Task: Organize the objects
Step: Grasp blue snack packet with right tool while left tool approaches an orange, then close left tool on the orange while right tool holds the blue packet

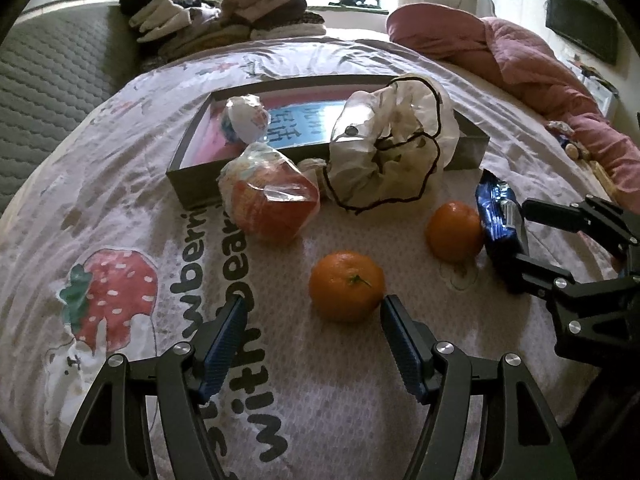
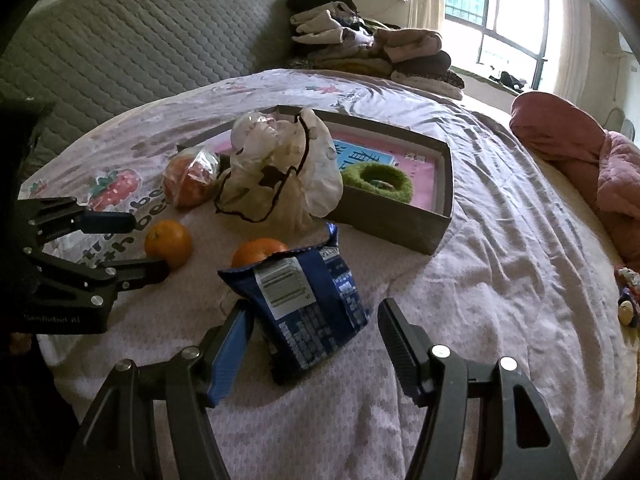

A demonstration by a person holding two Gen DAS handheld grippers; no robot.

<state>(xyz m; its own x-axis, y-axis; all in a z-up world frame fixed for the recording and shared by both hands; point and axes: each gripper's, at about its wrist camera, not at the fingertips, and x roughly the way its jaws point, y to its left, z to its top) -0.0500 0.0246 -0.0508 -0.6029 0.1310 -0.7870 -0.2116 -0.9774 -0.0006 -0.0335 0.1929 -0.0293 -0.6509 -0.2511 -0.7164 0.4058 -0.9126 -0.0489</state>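
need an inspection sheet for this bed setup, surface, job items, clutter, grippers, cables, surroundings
surface: pale strawberry-print bedspread, wrinkled
job's things: open shallow cardboard box; two loose oranges, near orange, far orange; blue foil snack packet; plastic-wrapped orange item; white drawstring bag leaning over box edge; green fuzzy ring in box
clutter: folded clothes pile
grippers: left gripper open before near orange; right gripper open around packet
cables: nothing seen
surroundings: pink quilt, window

A: Two round orange tangerines [image 1: 346, 286] [image 1: 455, 231], a crinkly blue foil snack bag [image 2: 310, 312].

B: Pale quilted bedspread [image 1: 120, 184] printed with a red white-dotted strawberry [image 1: 116, 292]; fuzzy green ring [image 2: 378, 180] on pink.
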